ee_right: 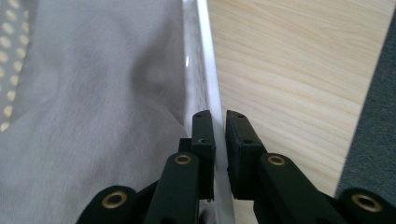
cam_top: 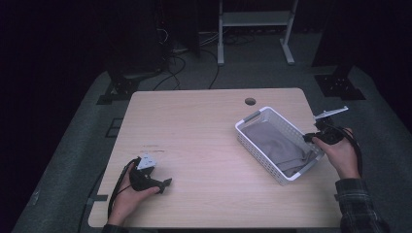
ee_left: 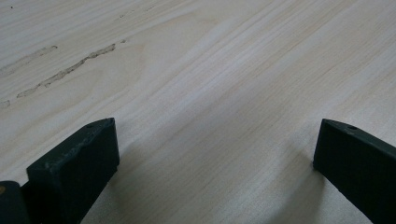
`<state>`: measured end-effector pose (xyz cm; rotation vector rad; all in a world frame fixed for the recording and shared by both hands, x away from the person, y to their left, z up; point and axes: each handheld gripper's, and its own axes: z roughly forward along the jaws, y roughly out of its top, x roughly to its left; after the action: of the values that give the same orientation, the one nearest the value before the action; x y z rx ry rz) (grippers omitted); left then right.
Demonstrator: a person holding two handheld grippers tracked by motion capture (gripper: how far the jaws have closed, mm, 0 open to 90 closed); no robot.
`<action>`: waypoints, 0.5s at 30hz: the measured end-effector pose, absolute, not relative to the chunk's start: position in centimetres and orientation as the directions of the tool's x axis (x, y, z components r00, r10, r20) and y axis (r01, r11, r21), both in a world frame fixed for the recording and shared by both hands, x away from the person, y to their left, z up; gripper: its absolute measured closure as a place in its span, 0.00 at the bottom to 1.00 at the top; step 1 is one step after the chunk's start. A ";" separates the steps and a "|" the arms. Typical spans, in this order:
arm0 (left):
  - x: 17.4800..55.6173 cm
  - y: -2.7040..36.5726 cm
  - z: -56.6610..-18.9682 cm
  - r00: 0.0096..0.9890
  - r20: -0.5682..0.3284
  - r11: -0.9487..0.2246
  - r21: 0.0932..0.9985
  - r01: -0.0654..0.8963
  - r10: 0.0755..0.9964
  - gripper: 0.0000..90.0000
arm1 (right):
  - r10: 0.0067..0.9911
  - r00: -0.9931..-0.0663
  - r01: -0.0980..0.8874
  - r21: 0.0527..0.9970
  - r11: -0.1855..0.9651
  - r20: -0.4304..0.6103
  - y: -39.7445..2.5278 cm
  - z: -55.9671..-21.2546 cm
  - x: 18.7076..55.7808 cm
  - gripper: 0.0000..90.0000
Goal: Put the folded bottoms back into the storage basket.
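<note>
Right claw (ee_right: 219,135): clamps the basket (cam_top: 252,118) rim, right of frame, likely to drag it.
Left claw (ee_left: 215,154): wide open, empty, idle lower left on surface (cam_top: 194,126).

Grey cloth (ee_right: 93,116) cut off by frame edge; basket (ee_right: 205,56) rim partly behind jaws.

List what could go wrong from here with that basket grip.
1. The right gripper pinches only the thin rim of the white basket; a pull might let it slip or tip.
2. The basket sits near the table edge and might slide off.
3. The grey cloth inside could spill.
</note>
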<state>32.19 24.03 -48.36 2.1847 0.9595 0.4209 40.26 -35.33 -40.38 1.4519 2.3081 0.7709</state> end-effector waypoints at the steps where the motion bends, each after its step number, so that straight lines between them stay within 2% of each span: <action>1: 32.2 24.0 -48.4 0.672 0.014 -0.478 0.714 0.511 0.740 0.00 | 0.895 -0.445 0.733 0.587 0.344 0.031 -35.0 -40.4 40.2 0.93; 12: 32.2 24.0 -48.4 0.672 0.014 -0.478 0.714 0.512 0.740 0.00 | 0.898 -0.438 0.739 0.583 0.338 0.035 -33.2 -40.3 39.9 0.94; 15: 32.2 24.0 -48.4 0.672 0.014 -0.478 0.714 0.512 0.740 0.00 | 0.885 -0.463 0.732 0.588 0.345 0.056 -32.1 -40.4 39.7 0.92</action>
<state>32.19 24.03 -48.36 2.1847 0.9600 0.4207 39.66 -32.11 -40.40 1.4461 2.3394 0.8053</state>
